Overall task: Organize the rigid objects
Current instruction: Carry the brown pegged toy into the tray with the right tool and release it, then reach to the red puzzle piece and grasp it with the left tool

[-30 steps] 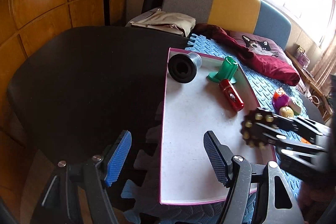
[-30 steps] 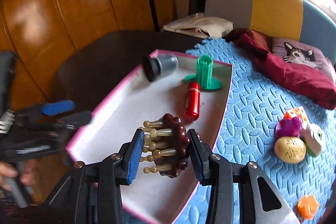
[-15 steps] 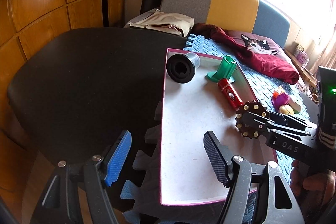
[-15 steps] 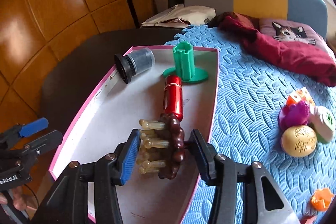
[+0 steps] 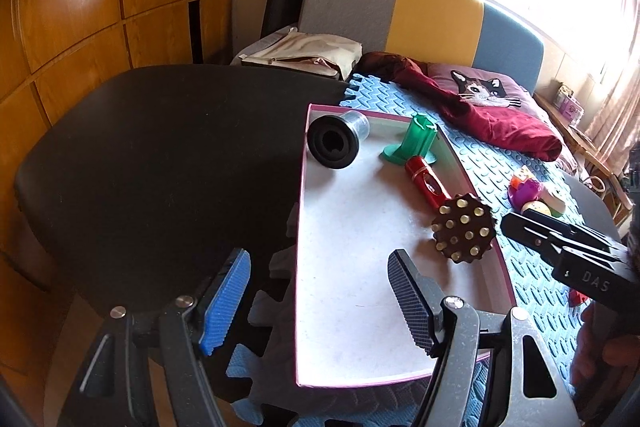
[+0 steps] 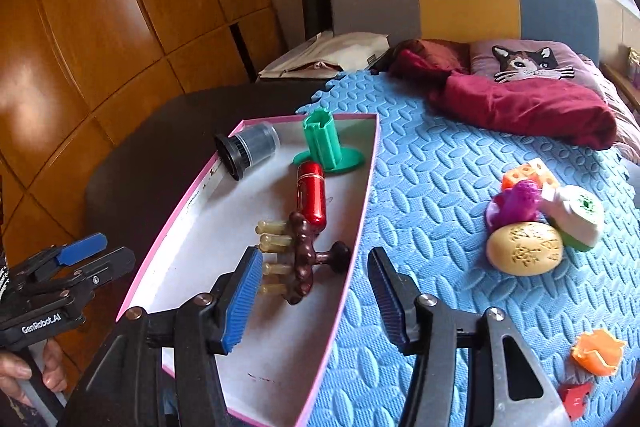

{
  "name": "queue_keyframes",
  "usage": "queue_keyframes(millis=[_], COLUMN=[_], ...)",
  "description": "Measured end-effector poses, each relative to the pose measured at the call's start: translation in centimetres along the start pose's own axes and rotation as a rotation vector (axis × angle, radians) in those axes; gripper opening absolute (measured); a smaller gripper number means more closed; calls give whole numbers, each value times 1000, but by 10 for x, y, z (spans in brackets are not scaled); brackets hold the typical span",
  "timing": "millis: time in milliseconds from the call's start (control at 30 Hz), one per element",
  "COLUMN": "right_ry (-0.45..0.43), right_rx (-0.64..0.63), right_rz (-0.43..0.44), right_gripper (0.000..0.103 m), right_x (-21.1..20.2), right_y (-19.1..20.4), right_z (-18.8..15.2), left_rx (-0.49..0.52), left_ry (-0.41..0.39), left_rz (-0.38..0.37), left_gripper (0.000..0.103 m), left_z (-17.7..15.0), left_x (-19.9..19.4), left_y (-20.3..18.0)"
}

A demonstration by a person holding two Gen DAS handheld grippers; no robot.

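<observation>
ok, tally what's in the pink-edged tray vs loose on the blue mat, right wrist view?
In the tray: 4
black-capped cup, green stand, red cylinder, brown studded massager

Loose on the mat: 6
orange dice block, purple toy, white-green piece, tan egg, orange piece, red piece

Total: 10

The tray (image 6: 192, 259) is white inside with a pink rim. In it lie a red tube (image 6: 311, 191), a green stand (image 6: 326, 145), a black and clear cup (image 6: 248, 149) and a dark brown massager (image 6: 304, 259) with pale yellow knobs. The foam mat (image 6: 432, 187) is blue with an oval leaf pattern. On it sit a purple toy (image 6: 516, 203), a cream egg (image 6: 524, 247) and an orange piece (image 6: 598, 351).
</observation>
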State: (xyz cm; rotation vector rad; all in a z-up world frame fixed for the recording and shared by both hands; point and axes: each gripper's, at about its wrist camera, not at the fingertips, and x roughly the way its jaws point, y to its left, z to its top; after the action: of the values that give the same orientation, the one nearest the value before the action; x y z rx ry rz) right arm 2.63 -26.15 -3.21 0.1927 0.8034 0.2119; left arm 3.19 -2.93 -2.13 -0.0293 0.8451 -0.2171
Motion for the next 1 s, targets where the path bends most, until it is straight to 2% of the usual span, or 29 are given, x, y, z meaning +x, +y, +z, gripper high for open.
queue_keyframes(millis=[233,500,700,833,900,1000], right_ry=[-5,-46,-133,-158,-164,-180], right_rx=[11,112,298,439,510,589], right_rz=[-53,-178,-337,-438,-452,-429], right_gripper=[55,55,55,55,55,55], right_x=[-15,-53,-104,-119,-122,-126], right_y=[-20,-82,-161,-208,-225,-238], right_z=[-5,-7,-14,-31,-42,-48], left_rx=[29,131,205,262,294,353], left_ry=[-16,-43,-37,-28,-24,-5], left_rz=[-20,-91,-148,-195,-225,-282], left_gripper=[72,72,72,72,72,71], left_z=[1,1,3,3,5,6], left_x=[-7,-18,-17,-17,-16,-10], left_y=[-9,-35,-62,-86,-101,-127])
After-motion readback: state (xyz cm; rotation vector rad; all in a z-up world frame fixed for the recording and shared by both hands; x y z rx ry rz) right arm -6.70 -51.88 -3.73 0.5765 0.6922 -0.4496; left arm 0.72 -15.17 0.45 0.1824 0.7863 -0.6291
